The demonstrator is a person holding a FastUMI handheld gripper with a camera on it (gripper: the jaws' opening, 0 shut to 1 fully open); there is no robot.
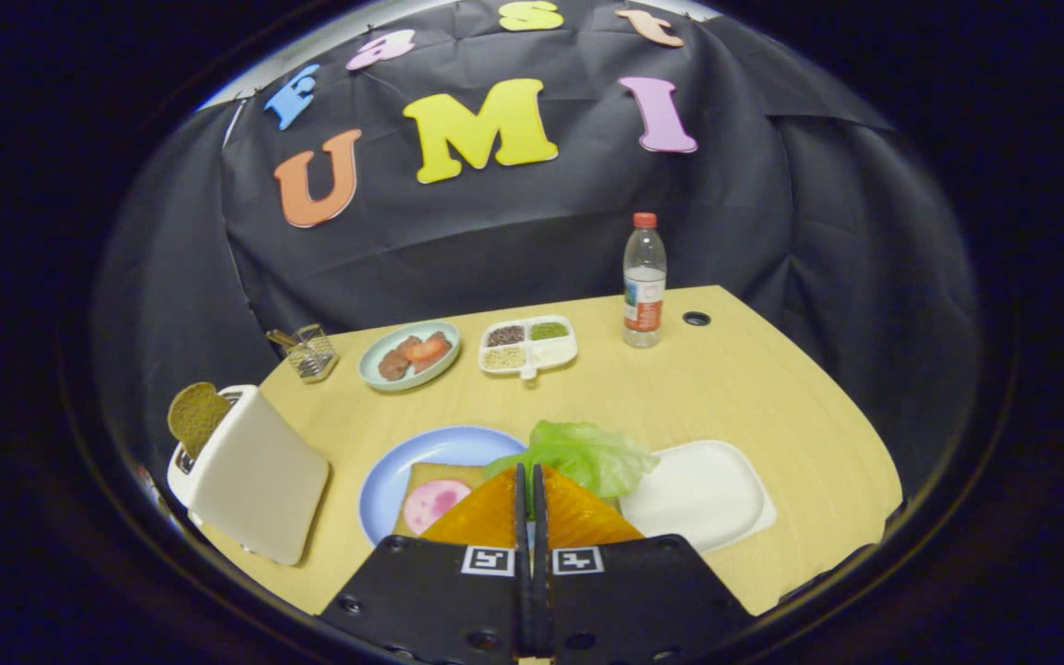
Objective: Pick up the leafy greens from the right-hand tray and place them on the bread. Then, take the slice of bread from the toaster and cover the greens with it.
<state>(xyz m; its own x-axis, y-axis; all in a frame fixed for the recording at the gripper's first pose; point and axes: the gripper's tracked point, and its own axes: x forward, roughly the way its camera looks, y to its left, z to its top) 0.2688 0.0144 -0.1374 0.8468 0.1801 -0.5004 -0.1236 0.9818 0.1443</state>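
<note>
In the gripper view, the gripper (529, 473) has its two fingers pressed together on the near edge of the leafy greens (587, 454), so the leaf is pinched between them and fans out just ahead of the tips and to their right. The greens hang over the near part of the table (772, 379), between the blue plate (403, 462) to the left and the white tray (707, 489) to the right (whether the leaf's far edge touches either one cannot be told). On the blue plate lies a slice of bread (421, 480) with a round pink slice of ham (432, 503) on top, both partly hidden behind the fingers. Left of the plate stands the white toaster (255, 480), with a brown slice of toast (195, 416) sticking up from its slot. Beyond the plate, toward the back of the table, sit a small wire basket (312, 353), a pale green dish (407, 356) holding pieces of meat, and a white divided tray (529, 346) with grains and seeds in its compartments. Further right a clear water bottle (644, 282) with a red cap stands upright, just beside a small round hole (695, 319) in the tabletop.
</note>
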